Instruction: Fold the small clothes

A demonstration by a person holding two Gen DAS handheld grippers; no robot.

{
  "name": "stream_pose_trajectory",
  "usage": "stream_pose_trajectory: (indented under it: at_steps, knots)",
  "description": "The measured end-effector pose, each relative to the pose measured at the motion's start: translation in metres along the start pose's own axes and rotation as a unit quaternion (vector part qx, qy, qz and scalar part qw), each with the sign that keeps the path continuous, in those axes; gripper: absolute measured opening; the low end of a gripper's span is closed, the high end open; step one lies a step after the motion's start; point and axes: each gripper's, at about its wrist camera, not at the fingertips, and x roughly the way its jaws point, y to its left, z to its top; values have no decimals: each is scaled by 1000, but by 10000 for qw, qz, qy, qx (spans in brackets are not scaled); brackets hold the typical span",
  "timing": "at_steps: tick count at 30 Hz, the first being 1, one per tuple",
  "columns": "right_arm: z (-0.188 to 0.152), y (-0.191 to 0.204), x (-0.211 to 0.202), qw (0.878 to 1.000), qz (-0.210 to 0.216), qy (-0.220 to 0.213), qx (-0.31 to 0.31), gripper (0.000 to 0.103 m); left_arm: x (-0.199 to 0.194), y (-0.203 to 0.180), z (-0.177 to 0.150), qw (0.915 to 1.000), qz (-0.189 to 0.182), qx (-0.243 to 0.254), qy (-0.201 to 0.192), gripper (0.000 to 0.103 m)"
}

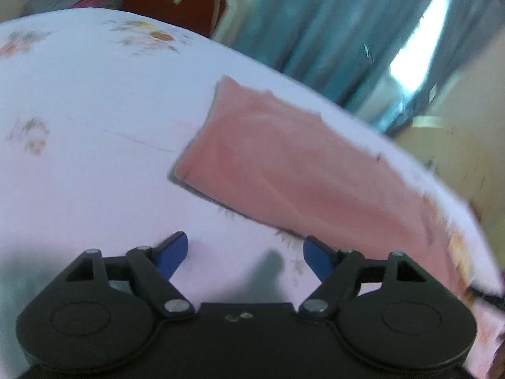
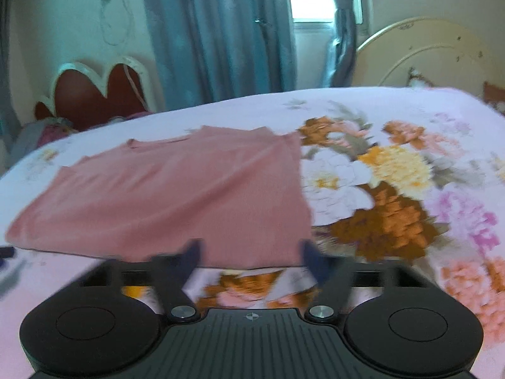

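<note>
Blue curtains hang behind a bed spread with a pale floral sheet, and a red heart-shaped headboard stands against the far wall. On the sheet lies a pink garment, flat and smoothed out (its neckline points toward the curtains). Over its near hem hovers the right hand-held gripper, jaws spread wide, nothing between them. At the garment's other side, over bare sheet just short of the cloth edge, the left hand-held gripper is likewise spread apart and empty
</note>
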Motion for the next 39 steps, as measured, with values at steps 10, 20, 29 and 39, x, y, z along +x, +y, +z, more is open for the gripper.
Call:
stream_pose_trajectory:
  at_steps: [10,20,29,39]
  knots:
    - [11,48,30,9985,532,131,15,12,36,21,29,9895,-462,-1285,-482,78]
    - [59,95,105,9956,838,420,96,0,78,18,62,9839,-743,-1451,-733,68]
    - [63,119,134,9938,945,584,23,0,71,34,70,9702,-977,-2039,-870,8]
    - [61,114,156,9884,1267,835,-62,0,64,35,47,9684,-655,-2286,-747,39]
